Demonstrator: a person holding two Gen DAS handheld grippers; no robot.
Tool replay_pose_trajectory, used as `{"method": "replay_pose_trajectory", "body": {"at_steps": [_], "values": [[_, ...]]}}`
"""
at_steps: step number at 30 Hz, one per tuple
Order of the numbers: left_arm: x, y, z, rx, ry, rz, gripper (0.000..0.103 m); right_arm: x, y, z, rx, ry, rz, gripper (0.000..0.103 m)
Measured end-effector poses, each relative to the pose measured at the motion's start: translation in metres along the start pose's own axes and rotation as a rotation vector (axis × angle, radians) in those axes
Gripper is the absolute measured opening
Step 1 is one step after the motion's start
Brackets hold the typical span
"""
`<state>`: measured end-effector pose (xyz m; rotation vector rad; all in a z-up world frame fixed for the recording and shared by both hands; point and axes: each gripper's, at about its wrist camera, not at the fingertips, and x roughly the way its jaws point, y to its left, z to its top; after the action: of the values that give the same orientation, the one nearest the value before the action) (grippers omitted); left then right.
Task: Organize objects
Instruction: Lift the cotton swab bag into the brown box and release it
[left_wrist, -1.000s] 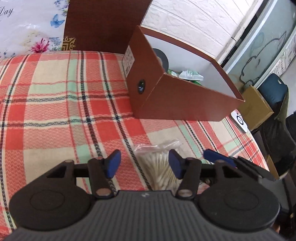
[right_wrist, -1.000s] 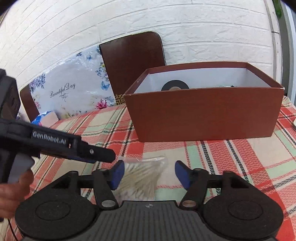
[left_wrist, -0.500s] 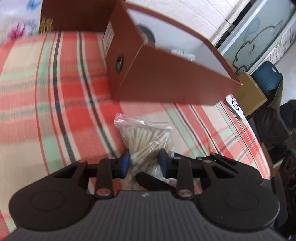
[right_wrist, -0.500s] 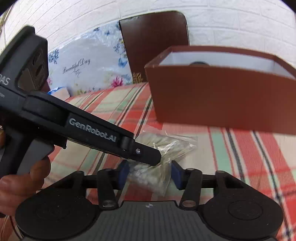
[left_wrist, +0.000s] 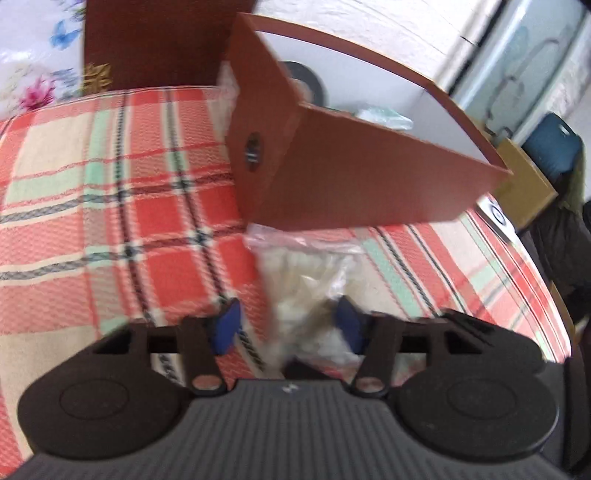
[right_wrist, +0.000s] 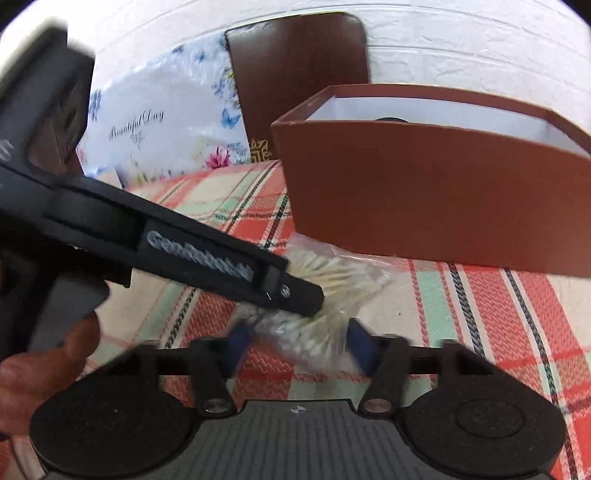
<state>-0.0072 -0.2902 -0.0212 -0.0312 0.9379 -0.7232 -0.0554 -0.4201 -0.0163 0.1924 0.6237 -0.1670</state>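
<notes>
A clear bag of cotton swabs (left_wrist: 306, 280) lies on the plaid tablecloth (left_wrist: 110, 221), just in front of an open brown box (left_wrist: 351, 184). My left gripper (left_wrist: 288, 325) straddles the bag's near end, its jaws opening. The right pad touches the bag and cloth shows beside the left pad. In the right wrist view the same bag (right_wrist: 332, 273) fills my right gripper (right_wrist: 299, 343). Both blue pads touch it while those jaws widen slightly. The left gripper's finger (right_wrist: 229, 266) crosses over the bag from the left. The picture is blurred.
Inside the box (right_wrist: 424, 192) are a black tape roll (left_wrist: 310, 83) and a green-white packet (left_wrist: 384, 116). A dark chair back (right_wrist: 295, 74) and a floral bag (right_wrist: 155, 122) stand behind the table. A hand (right_wrist: 44, 362) holds the left gripper. Beyond the table's right edge sits a cardboard box (left_wrist: 524, 184).
Both grippers came down and forward over the bag and closed around it. Since half a second ago both pairs of jaws have spread a little, the left one more.
</notes>
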Motion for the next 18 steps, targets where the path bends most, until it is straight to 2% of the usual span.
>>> {"method": "replay_pose_trajectory", "body": {"at_steps": [1, 3, 5, 9, 13, 18], "values": [[-0.003, -0.004, 0.000, 0.007, -0.006, 0.004, 0.035, -0.002, 0.003, 0.001, -0.008, -0.006, -0.016, 0.044], [-0.014, -0.014, -0.001, 0.044, -0.021, 0.023, 0.032, -0.012, 0.007, 0.002, -0.004, -0.022, -0.018, 0.040], [-0.033, -0.022, -0.004, 0.066, -0.055, 0.014, 0.031, -0.031, 0.011, 0.001, -0.012, -0.065, -0.020, 0.040], [-0.072, -0.039, -0.005, 0.084, -0.144, -0.013, 0.031, -0.069, 0.029, 0.004, -0.083, -0.184, -0.078, 0.040], [-0.098, -0.060, 0.020, 0.133, -0.243, -0.031, 0.031, -0.093, 0.028, 0.029, -0.128, -0.303, -0.125, 0.040], [-0.093, -0.087, 0.065, 0.199, -0.303, -0.033, 0.032, -0.095, 0.001, 0.064, -0.161, -0.383, -0.175, 0.040]]}}
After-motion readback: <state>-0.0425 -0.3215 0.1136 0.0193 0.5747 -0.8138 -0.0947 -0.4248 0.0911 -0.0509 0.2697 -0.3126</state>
